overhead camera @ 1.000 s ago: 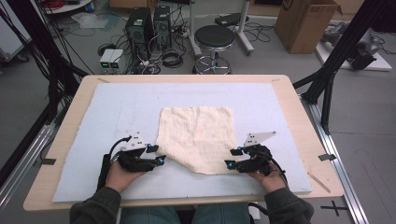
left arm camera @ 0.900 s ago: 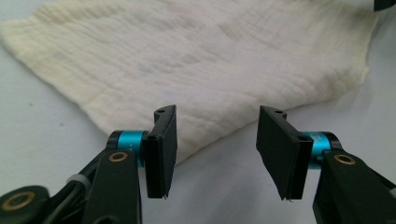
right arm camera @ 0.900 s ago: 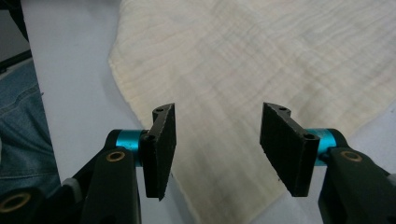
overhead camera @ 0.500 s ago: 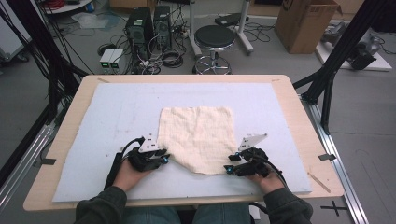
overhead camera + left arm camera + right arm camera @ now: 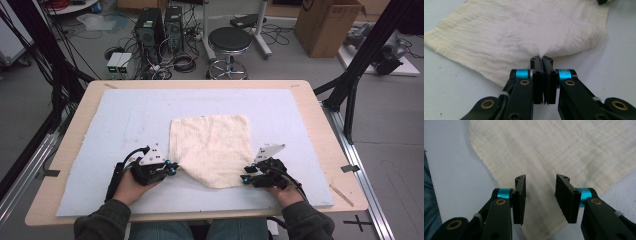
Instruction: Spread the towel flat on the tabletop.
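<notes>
**Operator:** Status of both tools and the workpiece?

**Instructor:** The cream cloth [image 5: 211, 149] lies flat on the pale blue mat [image 5: 110, 120], near the front edge of the table [image 5: 320, 110]. The left gripper [image 5: 541, 58] has just been closing and its jaws now pinch the near left corner of the cloth, with a small peak of fabric drawn up between them. The right gripper [image 5: 540, 182] has also been closing, but its jaws stand partly apart over the near right edge, with cloth lying between them and the pads not pressing on it

**Operator:** How is this step done well?

**Instructor:** Keep the left hand [image 5: 127, 186] level and hold its pinch. Lower the right jaws until the lower pad slides under the hem, then close fully. Take a bite of matching depth on both sides, so the cloth lifts evenly. Judged risk: a shallow right bite slips out, and the cloth then swings from the left corner alone
</notes>
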Available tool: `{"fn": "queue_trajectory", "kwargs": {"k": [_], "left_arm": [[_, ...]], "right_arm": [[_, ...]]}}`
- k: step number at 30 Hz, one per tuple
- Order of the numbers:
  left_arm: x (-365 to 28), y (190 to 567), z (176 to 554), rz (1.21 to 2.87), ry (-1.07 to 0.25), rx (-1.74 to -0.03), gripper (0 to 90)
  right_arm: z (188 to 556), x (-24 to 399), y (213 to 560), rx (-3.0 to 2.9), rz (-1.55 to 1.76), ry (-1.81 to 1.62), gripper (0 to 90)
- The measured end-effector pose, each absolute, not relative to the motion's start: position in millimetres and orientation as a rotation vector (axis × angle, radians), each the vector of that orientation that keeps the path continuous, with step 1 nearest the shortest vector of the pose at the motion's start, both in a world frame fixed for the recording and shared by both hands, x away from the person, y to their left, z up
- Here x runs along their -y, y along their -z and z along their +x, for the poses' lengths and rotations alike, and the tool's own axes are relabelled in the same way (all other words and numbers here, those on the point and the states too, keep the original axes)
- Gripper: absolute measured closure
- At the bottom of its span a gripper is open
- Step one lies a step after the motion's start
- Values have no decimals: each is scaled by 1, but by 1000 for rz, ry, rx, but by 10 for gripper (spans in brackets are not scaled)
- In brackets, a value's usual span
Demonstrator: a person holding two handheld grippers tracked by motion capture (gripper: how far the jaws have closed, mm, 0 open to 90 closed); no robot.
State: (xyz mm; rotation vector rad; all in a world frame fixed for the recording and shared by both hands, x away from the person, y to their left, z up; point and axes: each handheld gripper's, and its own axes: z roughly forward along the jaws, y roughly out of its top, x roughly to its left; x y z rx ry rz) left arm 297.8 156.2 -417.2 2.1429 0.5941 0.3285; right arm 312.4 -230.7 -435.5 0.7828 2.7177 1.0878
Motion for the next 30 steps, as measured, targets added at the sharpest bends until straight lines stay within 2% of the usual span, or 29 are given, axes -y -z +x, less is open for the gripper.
{"fn": "queue_trajectory", "kwargs": {"k": [7, 16, 30], "left_arm": [[-157, 408, 313, 2127, -298, -628, 874], [-139, 402, 352, 2131, -287, -737, 873], [-108, 426, 412, 2209, -319, -895, 853]], "right_arm": [[314, 231, 435, -2720, 787, -1084, 634], [321, 234, 435, -2719, 821, -1101, 617], [335, 249, 429, -2618, 914, -1176, 606]]}}
